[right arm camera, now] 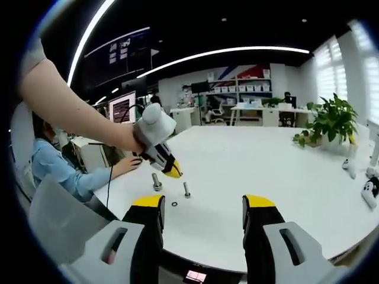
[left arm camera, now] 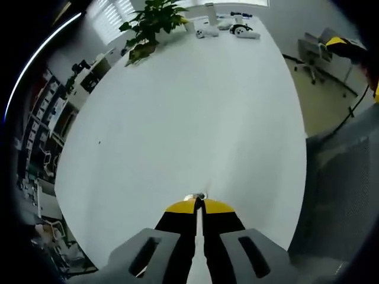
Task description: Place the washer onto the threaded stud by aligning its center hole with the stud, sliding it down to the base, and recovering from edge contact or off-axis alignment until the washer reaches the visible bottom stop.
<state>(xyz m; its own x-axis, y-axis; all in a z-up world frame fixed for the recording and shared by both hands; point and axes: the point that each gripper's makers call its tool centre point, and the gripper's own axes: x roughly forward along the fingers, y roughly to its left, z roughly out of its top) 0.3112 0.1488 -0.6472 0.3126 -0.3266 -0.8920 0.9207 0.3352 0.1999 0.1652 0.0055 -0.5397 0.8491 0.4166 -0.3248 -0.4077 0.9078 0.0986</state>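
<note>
Pinching a thin washer (left arm camera: 195,196) by its rim, left gripper (left arm camera: 199,204) jaws are closing tight. Washer is looking light, stiff, slippery. Right gripper (right arm camera: 204,207) jaws are gaping empty near the threaded stud (right arm camera: 186,190).

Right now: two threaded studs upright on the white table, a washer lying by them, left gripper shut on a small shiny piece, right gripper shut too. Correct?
Not quite: the right gripper is open, its jaws wide apart in the right gripper view. The rest holds: two threaded studs upright on the white table, washer by them, left gripper shut on a small shiny piece.
</note>
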